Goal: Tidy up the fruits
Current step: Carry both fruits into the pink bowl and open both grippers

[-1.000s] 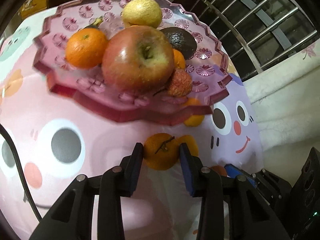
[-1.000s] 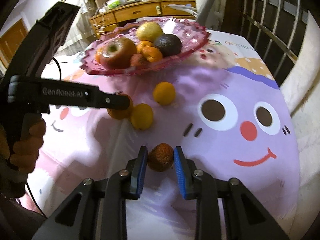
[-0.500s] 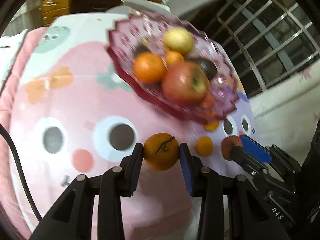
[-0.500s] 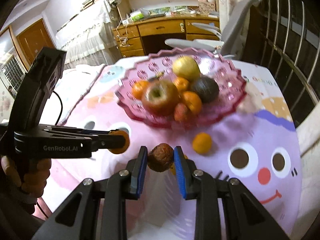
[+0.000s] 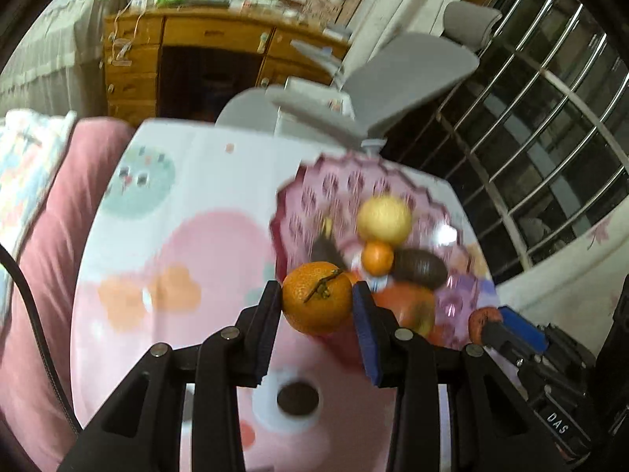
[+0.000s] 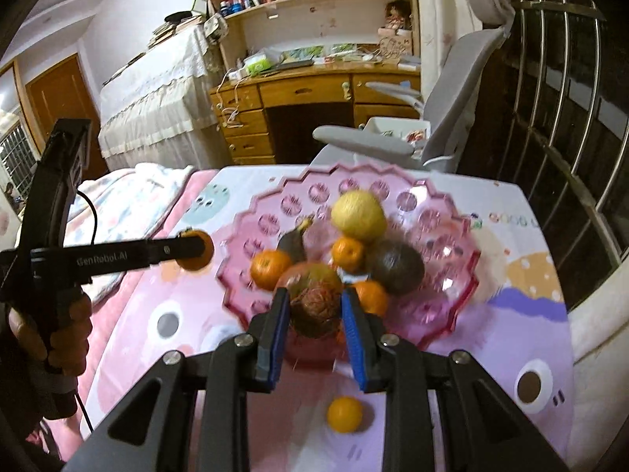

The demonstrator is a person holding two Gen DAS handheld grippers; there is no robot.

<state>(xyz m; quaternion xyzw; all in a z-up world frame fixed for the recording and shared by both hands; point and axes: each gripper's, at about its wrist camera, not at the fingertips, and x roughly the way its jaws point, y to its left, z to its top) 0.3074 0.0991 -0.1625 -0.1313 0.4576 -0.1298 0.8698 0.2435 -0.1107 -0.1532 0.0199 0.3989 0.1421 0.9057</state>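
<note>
My left gripper [image 5: 317,303] is shut on a stemmed mandarin [image 5: 317,298], held in the air at the near left edge of the pink glass fruit plate [image 5: 310,192]. From the right wrist view the same gripper [image 6: 194,249] hangs left of the plate [image 6: 452,244]. My right gripper [image 6: 314,306] is shut on a rough brownish-red lychee [image 6: 314,306], above the plate's front rim. On the plate lie a yellow fruit [image 6: 358,215], an avocado [image 6: 398,261], an apple [image 6: 310,271], partly hidden behind the lychee, and several mandarins.
One mandarin [image 6: 345,413] lies loose on the cartoon-print cloth [image 6: 523,310] below my right gripper. A grey office chair [image 6: 452,90] and a wooden desk [image 6: 298,94] stand beyond the far edge. A metal window grille [image 6: 558,118] runs along the right. A hand [image 6: 59,338] grips the left tool.
Both grippers rose and moved towards the plate with their fruits held. The plate now sits lower in both views, and the room behind shows more.
</note>
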